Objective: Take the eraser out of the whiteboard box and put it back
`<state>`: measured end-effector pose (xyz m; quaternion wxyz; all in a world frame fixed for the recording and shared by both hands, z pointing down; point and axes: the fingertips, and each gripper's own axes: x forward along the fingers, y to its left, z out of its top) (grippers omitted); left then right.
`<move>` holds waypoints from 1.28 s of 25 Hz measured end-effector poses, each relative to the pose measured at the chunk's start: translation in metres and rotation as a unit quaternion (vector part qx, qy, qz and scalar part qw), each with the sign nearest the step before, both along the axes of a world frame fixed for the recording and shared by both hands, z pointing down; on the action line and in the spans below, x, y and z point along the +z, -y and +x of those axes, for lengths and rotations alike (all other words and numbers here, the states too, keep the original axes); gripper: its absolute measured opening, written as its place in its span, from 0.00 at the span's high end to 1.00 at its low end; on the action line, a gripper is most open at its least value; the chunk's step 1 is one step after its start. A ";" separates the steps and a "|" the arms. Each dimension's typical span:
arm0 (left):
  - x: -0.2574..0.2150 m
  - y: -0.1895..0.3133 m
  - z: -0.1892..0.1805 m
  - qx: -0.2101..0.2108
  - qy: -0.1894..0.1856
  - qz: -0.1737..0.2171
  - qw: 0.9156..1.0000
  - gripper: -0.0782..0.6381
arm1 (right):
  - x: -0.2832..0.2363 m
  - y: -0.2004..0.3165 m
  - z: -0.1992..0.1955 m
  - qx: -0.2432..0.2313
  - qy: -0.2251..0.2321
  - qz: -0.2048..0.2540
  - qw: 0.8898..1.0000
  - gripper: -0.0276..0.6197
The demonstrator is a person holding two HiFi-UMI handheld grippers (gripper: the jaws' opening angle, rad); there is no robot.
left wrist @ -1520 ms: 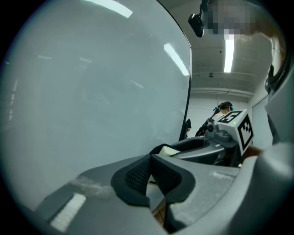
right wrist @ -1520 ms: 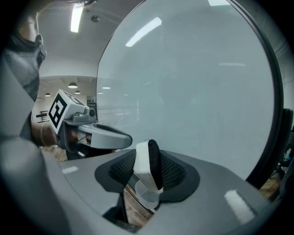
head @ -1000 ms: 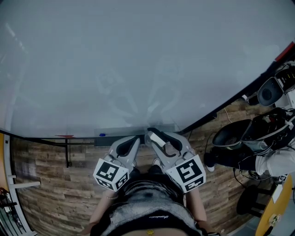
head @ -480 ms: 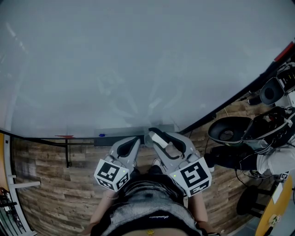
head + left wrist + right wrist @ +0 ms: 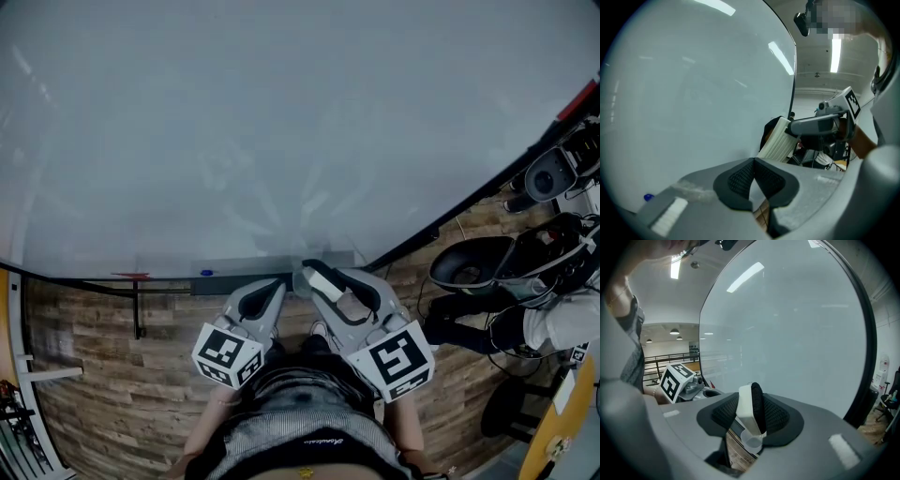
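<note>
My right claw (image 5: 750, 417) is pinching the white-backed block eraser with black felt (image 5: 751, 406). It stands on edge between the 2 black ribbed pads, with the white shell towards my left and the felt towards my right. In the head view this claw (image 5: 310, 277) holds the eraser (image 5: 320, 279) right at the right-hand part of the long grey whiteboard box (image 5: 234, 273). That box runs along the bottom edge of the big pale whiteboard (image 5: 281, 122). I cannot tell whether the eraser touches the box or hangs just in front of it.

My left claw (image 5: 753, 165) is pressed together on nothing, its pads meeting tip to tip. In the head view the left claw (image 5: 278, 287) sits just beside the right one, aimed at the same stretch of the box. From its camera I see the eraser's ribbed white back (image 5: 777, 140) sticking out of the other claw.

Over the last second very little has changed. The pinch keeps the same width, the eraser has not slipped, and both claws stay in front of the box. Only the black-and-white marker cube (image 5: 401, 360) on my right claw has edged slightly outward.

I judge the taking-out done and this a pause before the return. What is left is to lower the eraser into the box and spread the right claw.

A small blue cap (image 5: 207, 275) and a red marker (image 5: 131, 277) lie further left, well apart from the eraser, so I expect them not to interfere.
</note>
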<state>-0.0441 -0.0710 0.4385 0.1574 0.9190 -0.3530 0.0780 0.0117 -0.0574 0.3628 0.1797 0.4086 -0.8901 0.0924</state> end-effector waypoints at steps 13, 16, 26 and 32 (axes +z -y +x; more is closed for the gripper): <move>-0.002 0.000 0.000 -0.004 0.013 0.005 1.000 0.89 | -0.003 0.003 -0.001 -0.011 -0.002 0.001 1.000 0.71; -0.003 0.000 0.000 -0.003 0.017 0.008 1.000 0.89 | -0.001 0.003 -0.003 -0.013 -0.002 0.000 1.000 0.71; -0.004 0.002 0.000 -0.005 0.018 0.012 1.000 0.89 | 0.003 0.007 -0.003 -0.015 -0.006 0.000 1.000 0.71; -0.005 0.002 0.002 -0.003 0.019 0.011 1.000 0.89 | 0.002 0.007 -0.002 -0.016 -0.006 -0.002 1.000 0.71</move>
